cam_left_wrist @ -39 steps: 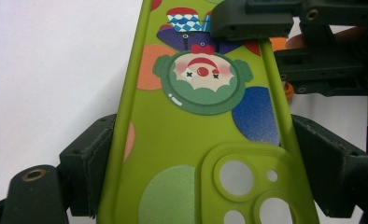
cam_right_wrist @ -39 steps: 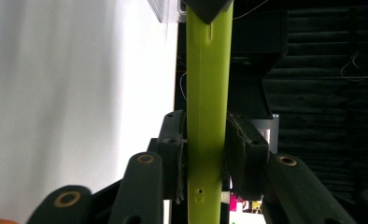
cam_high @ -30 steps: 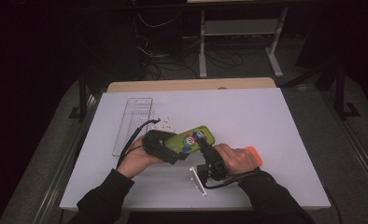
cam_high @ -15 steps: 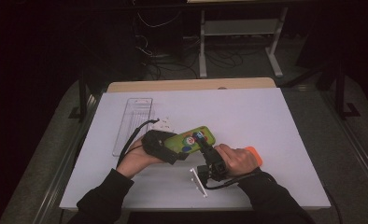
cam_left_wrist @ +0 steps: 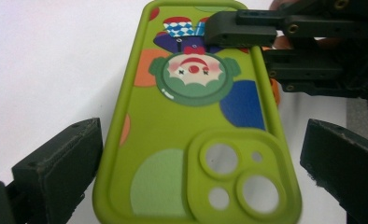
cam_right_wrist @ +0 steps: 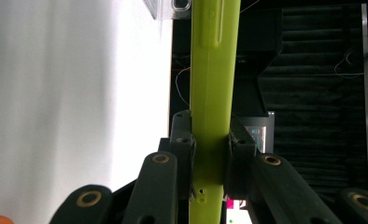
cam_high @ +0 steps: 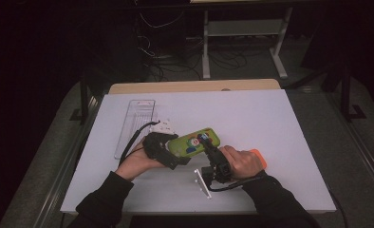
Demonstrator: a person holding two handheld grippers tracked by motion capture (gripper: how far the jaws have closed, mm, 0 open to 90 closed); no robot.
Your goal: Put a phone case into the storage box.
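Observation:
A lime-green phone case (cam_high: 194,140) with a clown picture lies back up between the two grippers, over the white table (cam_high: 270,123). My left gripper (cam_left_wrist: 201,156) stands open. Its jaws have just been opening and flank the camera end of the case (cam_left_wrist: 196,130) without touching it. In the high view the left gripper (cam_high: 174,150) sits at the case's left end. My right gripper (cam_right_wrist: 210,144) is shut on the case's edge (cam_right_wrist: 212,70). It pinches the case's far end in the left gripper view (cam_left_wrist: 233,30) and its right end in the high view (cam_high: 207,141).
A clear plastic tray (cam_high: 135,124) lies at the table's left, with a small white piece (cam_high: 166,126) beside it. A thin white strip (cam_high: 203,183) lies near the front edge by the right hand. A wooden board (cam_high: 194,86) borders the far edge.

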